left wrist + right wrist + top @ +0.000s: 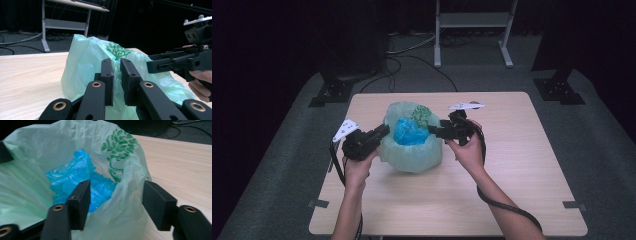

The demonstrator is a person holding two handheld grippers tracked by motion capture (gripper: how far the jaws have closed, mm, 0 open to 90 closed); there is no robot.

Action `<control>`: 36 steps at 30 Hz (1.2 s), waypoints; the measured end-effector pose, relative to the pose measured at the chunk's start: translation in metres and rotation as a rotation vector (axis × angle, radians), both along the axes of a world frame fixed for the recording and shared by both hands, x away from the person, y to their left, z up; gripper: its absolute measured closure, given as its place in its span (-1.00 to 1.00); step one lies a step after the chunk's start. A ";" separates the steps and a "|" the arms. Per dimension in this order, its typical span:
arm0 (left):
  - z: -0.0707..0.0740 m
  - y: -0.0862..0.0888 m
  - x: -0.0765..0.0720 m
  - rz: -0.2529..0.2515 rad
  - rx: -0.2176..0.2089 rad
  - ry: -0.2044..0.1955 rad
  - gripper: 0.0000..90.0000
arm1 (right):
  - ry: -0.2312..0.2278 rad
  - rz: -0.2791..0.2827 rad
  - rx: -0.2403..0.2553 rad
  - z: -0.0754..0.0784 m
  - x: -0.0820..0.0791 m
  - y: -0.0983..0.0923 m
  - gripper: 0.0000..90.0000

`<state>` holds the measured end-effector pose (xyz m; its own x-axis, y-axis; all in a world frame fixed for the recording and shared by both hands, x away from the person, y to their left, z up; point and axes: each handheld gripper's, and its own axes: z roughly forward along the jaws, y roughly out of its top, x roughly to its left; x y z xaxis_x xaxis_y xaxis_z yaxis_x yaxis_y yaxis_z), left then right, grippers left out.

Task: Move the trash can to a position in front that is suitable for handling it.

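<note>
At the centre of the high view, on the pale wooden worktop (522,165), stood a thin, crinkled bag (412,150) of light green plastic, half transparent, with its mouth open upward. A dark green tree print (117,152) marked its wall near the rim. Inside the bag lay a crumpled blue plastic sheet or bag (75,177), shiny and wrinkled; which of the two it was could not be made out, and its lower part was hidden by the green film.

The left claw (117,75), at the left of the bag in the high view, was closed narrow on the bag's rim, with the green film pinched between its flat black pads. The right claw (116,207), at the right of the bag, stood rather wide, its jaws astride the rim on that side: one pad inside the bag, one outside. The film passed between them, and the pads did not press it. In the left gripper view, the lower edge of the bag was cut off by the frame.
</note>
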<state>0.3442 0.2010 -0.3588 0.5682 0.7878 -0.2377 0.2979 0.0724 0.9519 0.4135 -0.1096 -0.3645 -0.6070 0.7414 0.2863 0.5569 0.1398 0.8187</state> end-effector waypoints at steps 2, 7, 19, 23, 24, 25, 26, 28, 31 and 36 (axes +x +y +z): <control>0.001 -0.001 0.000 -0.005 0.000 -0.004 0.80 | 0.010 -0.001 0.010 0.000 0.001 0.001 0.03; 0.001 -0.003 -0.001 -0.022 -0.016 -0.006 0.80 | 0.007 -0.014 -0.001 -0.001 0.001 0.004 0.29; 0.001 -0.010 -0.001 -0.055 -0.046 -0.008 0.80 | -0.081 -0.074 -0.040 0.011 -0.006 0.006 0.67; 0.002 -0.012 -0.002 -0.063 -0.051 -0.014 0.80 | -0.112 -0.106 -0.077 0.016 -0.009 0.008 0.92; 0.002 -0.012 -0.003 -0.063 -0.050 -0.014 0.80 | -0.111 -0.105 -0.079 0.016 -0.009 0.009 0.93; 0.002 -0.013 -0.003 -0.065 -0.052 -0.015 0.80 | -0.115 -0.104 -0.084 0.016 -0.008 0.009 0.93; 0.002 -0.013 -0.003 -0.066 -0.053 -0.015 0.80 | -0.118 -0.104 -0.092 0.017 -0.008 0.010 0.93; 0.002 -0.012 -0.003 -0.066 -0.055 -0.016 0.80 | -0.131 -0.108 -0.095 0.018 -0.009 0.010 1.00; 0.002 -0.012 -0.003 -0.068 -0.061 -0.016 0.80 | -0.133 -0.105 -0.093 0.021 -0.009 0.011 1.00; 0.002 -0.012 -0.003 -0.069 -0.074 -0.019 0.80 | -0.136 -0.100 -0.059 0.026 -0.010 0.013 1.00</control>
